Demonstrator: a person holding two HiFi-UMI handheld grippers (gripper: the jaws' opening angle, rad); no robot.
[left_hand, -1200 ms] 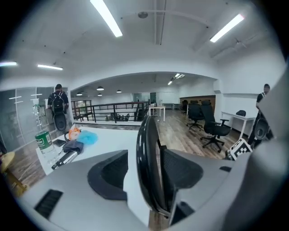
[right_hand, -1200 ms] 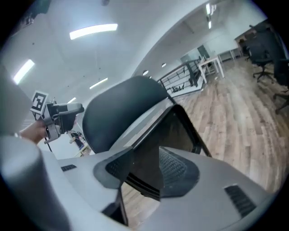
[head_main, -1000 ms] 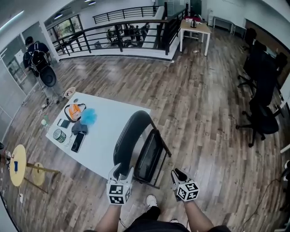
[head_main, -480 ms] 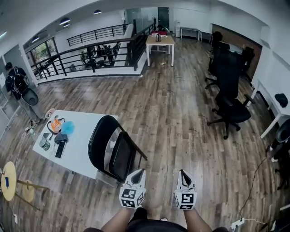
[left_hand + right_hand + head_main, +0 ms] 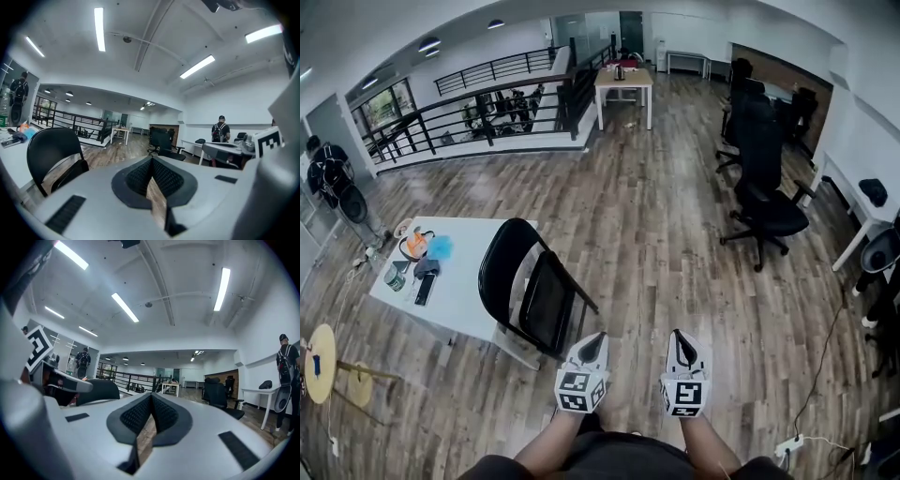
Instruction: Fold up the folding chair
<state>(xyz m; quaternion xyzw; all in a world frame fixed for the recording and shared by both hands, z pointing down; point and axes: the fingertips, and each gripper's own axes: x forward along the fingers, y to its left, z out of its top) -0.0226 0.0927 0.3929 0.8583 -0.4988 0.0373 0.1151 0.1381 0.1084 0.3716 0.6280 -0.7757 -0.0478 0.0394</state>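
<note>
Folding chair (image 5: 546,302) whole only in head view; left gripper (image 5: 593,339), right gripper (image 5: 680,337) jaws closed, empty.

The folding chair (image 5: 530,295) stands just beside the right edge of a table (image 5: 478,300). Small things (image 5: 417,267) lie on the table's far left end. A stool (image 5: 319,361) is left of the table. A railing (image 5: 487,103) runs behind it, with a second table (image 5: 623,80) at the railing's right end. Office chairs (image 5: 764,187) stand well apart to the right. The left gripper (image 5: 597,339) and right gripper (image 5: 680,337) sit side by side in front of the chair, apart from it.
</note>
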